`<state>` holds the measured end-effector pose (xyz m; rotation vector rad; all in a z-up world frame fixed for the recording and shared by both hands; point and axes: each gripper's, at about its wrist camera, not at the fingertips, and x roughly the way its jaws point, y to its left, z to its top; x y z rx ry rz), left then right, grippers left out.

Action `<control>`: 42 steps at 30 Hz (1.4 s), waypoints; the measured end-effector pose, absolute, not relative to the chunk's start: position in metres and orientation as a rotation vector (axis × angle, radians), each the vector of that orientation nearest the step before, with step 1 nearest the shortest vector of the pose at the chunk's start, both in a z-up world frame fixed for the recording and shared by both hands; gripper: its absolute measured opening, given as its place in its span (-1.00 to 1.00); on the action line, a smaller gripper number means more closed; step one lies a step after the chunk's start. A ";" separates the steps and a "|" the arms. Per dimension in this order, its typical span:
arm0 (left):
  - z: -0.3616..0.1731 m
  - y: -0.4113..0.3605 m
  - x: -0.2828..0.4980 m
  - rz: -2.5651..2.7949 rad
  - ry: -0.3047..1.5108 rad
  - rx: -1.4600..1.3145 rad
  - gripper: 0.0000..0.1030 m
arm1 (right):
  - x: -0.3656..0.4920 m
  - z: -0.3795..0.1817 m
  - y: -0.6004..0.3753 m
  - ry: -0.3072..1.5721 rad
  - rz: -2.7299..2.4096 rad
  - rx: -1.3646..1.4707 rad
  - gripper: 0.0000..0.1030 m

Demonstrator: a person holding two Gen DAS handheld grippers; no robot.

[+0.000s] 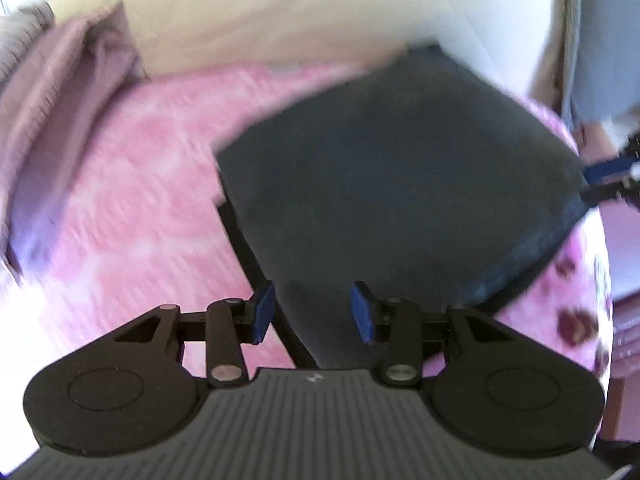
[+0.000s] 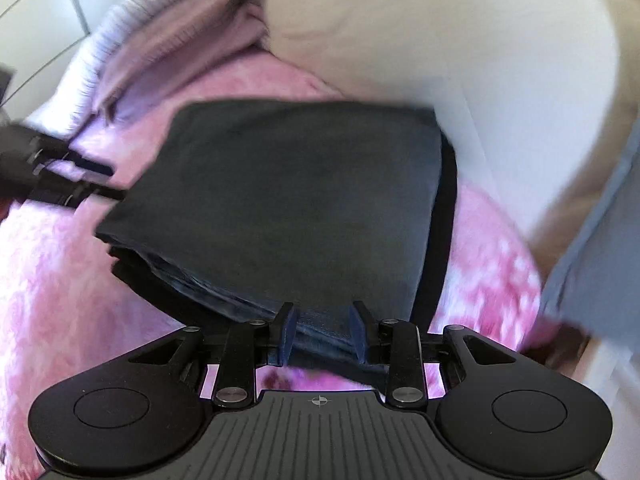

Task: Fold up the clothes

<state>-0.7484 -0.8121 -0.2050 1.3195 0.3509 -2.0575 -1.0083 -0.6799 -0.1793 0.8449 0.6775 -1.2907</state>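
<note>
Pink blanket [image 1: 132,184]: spread across the bed under everything else, flowered toward one edge.

Cream pillow [image 2: 420,36]: laid at the far side of the blanket.

Dark folded garment [image 1: 392,168]: laid flat on the blanket, stacked layers shown at its near edge in the right wrist view.

Mauve clothes [image 2: 188,48]: heaped beside the pillow.

Left gripper [image 1: 313,312]: jaws parted, nothing held, poised over the garment's near edge.

Right gripper [image 2: 322,330]: jaws parted around the garment's folded edge; whether the cloth is pinched cannot be told.
</note>
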 end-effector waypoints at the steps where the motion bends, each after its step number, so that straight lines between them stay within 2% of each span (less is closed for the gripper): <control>1: -0.212 -0.809 -0.751 -2.054 0.335 1.327 -0.27 | -1.008 -0.185 -0.682 0.683 -1.295 0.862 -0.35; 4: -0.214 -0.804 -0.755 -2.046 0.278 1.337 -0.23 | -1.001 -0.184 -0.684 0.719 -1.298 0.837 -0.29; 8: -0.186 -0.774 -0.738 -2.039 0.285 1.295 -0.21 | -0.990 -0.163 -0.658 0.709 -1.339 0.816 -0.19; 10: -0.170 -0.751 -0.724 -2.048 0.291 1.257 0.04 | -0.981 -0.151 -0.634 0.695 -1.374 0.828 -0.05; 13: -0.146 -0.716 -0.703 -2.061 0.299 1.199 0.27 | -0.956 -0.131 -0.590 0.669 -1.432 0.861 0.26; 15: -0.131 -0.693 -0.690 -2.069 0.305 1.161 0.31 | -0.938 -0.116 -0.557 0.645 -1.478 0.875 0.40; 19: -0.094 -0.637 -0.653 -2.112 0.330 1.061 0.58 | -0.900 -0.082 -0.493 0.566 -1.598 0.889 0.46; 22: -0.066 -0.596 -0.623 -2.150 0.347 0.985 0.71 | -0.867 -0.056 -0.452 0.525 -1.681 0.847 0.50; 27: -0.033 -0.560 -0.588 -2.209 0.493 0.929 0.73 | -0.824 -0.019 -0.406 0.485 -1.741 0.809 0.54; 31: -0.010 -0.537 -0.574 -2.194 0.512 0.884 0.84 | -0.805 0.009 -0.385 0.454 -1.767 0.775 0.56; 42: 0.026 -0.509 -0.587 -2.117 0.502 0.848 0.85 | -0.813 0.044 -0.376 0.527 -1.752 0.735 0.58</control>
